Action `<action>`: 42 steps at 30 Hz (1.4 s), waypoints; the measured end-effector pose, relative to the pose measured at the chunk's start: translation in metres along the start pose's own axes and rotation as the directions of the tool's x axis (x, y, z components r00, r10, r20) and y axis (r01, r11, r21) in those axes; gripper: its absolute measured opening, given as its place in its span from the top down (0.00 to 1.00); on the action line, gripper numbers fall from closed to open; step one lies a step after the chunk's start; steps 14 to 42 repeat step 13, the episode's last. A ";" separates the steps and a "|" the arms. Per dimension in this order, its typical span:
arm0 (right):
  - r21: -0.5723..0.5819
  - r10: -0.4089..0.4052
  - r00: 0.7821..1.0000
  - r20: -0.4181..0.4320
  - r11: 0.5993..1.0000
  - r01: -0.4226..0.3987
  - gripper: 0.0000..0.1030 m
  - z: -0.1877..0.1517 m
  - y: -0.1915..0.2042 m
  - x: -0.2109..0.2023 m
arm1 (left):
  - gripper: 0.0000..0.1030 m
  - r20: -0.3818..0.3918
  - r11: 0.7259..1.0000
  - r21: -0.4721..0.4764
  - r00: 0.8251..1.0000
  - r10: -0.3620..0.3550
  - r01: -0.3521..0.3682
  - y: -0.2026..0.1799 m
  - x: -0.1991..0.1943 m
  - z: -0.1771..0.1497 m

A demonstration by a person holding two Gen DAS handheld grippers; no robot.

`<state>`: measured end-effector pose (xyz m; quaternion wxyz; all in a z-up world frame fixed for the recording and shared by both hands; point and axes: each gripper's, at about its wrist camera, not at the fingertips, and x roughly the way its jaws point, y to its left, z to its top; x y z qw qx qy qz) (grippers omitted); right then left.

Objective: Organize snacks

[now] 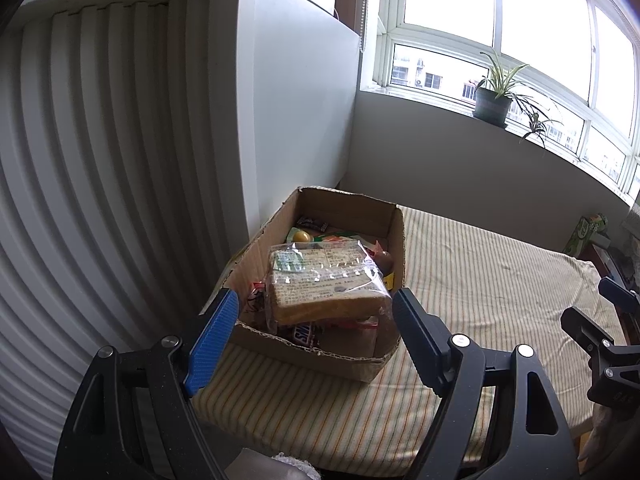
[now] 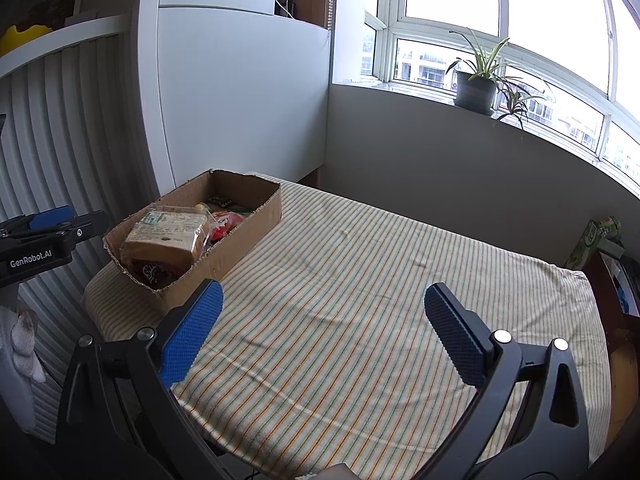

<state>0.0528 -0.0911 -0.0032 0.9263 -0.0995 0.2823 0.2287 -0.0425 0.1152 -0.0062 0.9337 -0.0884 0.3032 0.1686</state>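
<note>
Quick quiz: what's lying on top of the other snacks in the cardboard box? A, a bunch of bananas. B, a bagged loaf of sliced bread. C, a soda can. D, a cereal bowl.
B: a bagged loaf of sliced bread in clear plastic rests on top of the other snacks in the cardboard box, also seen from the right wrist view.

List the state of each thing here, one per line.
Cardboard box: open-topped, full of snacks.
Bagged bread: sealed, lying on top of the snacks.
Left hand-held gripper: open, empty.
Right hand-held gripper: open, empty.
Striped cloth: spread flat.
</note>
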 end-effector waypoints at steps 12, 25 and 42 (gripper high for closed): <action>0.002 -0.007 1.000 -0.014 1.000 0.007 0.00 -0.005 -0.002 0.003 | 0.23 -0.004 0.999 -0.009 0.999 0.046 -0.046 0.003 0.002 -0.003; 0.005 -0.010 1.000 -0.014 1.000 0.010 0.00 -0.005 -0.003 0.004 | 0.23 -0.006 0.999 -0.013 0.999 0.046 -0.046 0.003 0.002 -0.003; 0.005 -0.010 1.000 -0.014 1.000 0.010 0.00 -0.005 -0.003 0.004 | 0.23 -0.006 0.999 -0.013 0.999 0.046 -0.046 0.003 0.002 -0.003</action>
